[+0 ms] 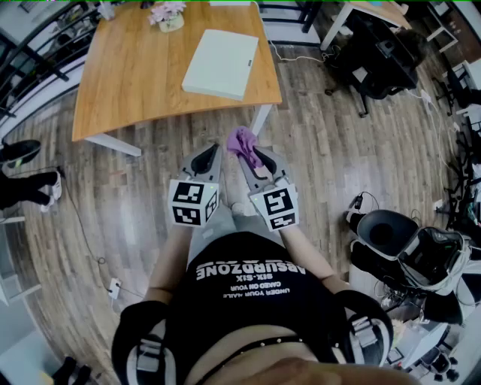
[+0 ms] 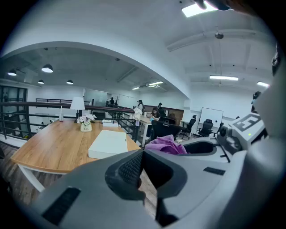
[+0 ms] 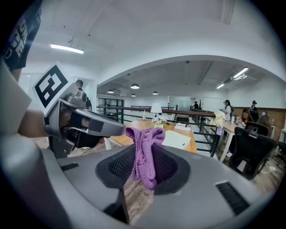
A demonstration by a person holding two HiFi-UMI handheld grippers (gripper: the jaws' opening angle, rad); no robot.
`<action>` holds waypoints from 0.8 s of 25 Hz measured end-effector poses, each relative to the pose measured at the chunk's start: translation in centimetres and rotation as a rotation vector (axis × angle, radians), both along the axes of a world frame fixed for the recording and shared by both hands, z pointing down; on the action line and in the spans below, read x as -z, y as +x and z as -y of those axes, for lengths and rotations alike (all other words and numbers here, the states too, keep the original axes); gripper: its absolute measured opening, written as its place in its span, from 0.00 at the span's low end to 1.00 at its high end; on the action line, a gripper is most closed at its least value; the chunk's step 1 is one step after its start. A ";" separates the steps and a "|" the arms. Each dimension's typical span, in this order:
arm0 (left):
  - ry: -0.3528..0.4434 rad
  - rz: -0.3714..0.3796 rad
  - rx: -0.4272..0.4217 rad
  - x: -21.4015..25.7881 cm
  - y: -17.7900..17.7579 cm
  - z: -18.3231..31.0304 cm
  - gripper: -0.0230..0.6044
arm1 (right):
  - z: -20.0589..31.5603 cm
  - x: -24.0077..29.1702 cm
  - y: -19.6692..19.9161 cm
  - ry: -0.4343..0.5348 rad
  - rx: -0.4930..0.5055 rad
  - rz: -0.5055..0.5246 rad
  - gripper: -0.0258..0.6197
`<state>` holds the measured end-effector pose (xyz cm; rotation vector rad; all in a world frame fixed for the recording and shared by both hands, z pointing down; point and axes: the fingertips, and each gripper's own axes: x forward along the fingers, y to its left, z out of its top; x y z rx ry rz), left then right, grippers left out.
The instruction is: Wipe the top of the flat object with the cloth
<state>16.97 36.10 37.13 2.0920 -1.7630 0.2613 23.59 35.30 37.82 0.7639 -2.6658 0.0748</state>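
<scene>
A white flat object (image 1: 222,64) lies on the wooden table (image 1: 128,83), far right of its top. My right gripper (image 1: 252,154) is shut on a bunched purple cloth (image 1: 240,141), which sticks out past the jaw tips. My left gripper (image 1: 208,153) hangs just left of it, shut with nothing held. Both hover over the floor, short of the table's near edge. In the right gripper view the cloth (image 3: 145,154) hangs between the jaws, with the flat object (image 3: 178,139) beyond. The left gripper view shows the flat object (image 2: 108,143) ahead and the cloth (image 2: 166,145) to the right.
A small flower pot (image 1: 168,15) stands at the table's far edge. Black office chairs (image 1: 376,53) crowd the right of the table. A black helmet-like item (image 1: 391,233) and cables lie on the floor at right. Black shoes (image 1: 19,150) sit at far left.
</scene>
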 end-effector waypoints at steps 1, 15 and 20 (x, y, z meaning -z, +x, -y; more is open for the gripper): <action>0.002 -0.003 0.000 -0.2 -0.4 0.2 0.06 | 0.1 -0.2 -0.4 0.000 0.005 0.000 0.23; -0.019 -0.026 -0.020 -1.2 -9.7 1.4 0.06 | 2.3 -1.5 -8.4 -0.013 -0.016 -0.039 0.23; -0.032 -0.046 -0.060 -2.6 -11.7 2.0 0.06 | 3.4 -2.7 -10.2 -0.022 -0.056 -0.054 0.23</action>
